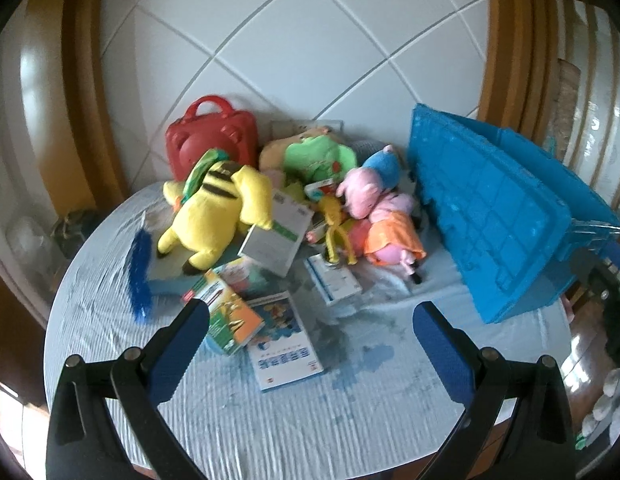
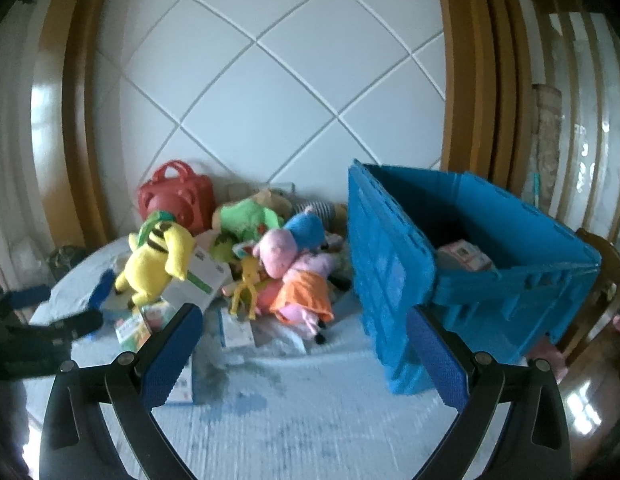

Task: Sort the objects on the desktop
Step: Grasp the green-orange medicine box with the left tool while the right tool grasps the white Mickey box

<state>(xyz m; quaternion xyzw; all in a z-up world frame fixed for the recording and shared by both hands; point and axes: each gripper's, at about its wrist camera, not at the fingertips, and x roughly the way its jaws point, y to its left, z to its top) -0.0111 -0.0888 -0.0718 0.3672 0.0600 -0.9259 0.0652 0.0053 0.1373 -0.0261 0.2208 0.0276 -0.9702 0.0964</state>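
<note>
While both grippers hover above the near edge of the round table [image 1: 389, 420], each stands with its blue-padded fingers spread wide and nothing between them: left gripper [image 1: 310, 320], right gripper [image 2: 304, 320]. Toward the far edge lies a heap of mixed things: a yellow plush [image 1: 218, 216], a pink pig plush in an orange dress [image 1: 385, 228], a green plush [image 1: 315, 158], a red case [image 1: 212, 140] and several books and boxes, among them a blue-and-white book [image 1: 284, 344] nearest the left gripper. At the right edge stands a blue crate [image 2: 393, 272], open at the top, with at least 1 pale box [image 2: 463, 256] already inside. Such a scene fits a sort partly done, though what remains cannot be fixed. For a clean pick, judged from this layout, a gripper should close on 1 item at the loose rim of the heap, squeezing soft bodies at their bulk and flat books across an edge that overhangs, so neighbours stay put
</note>
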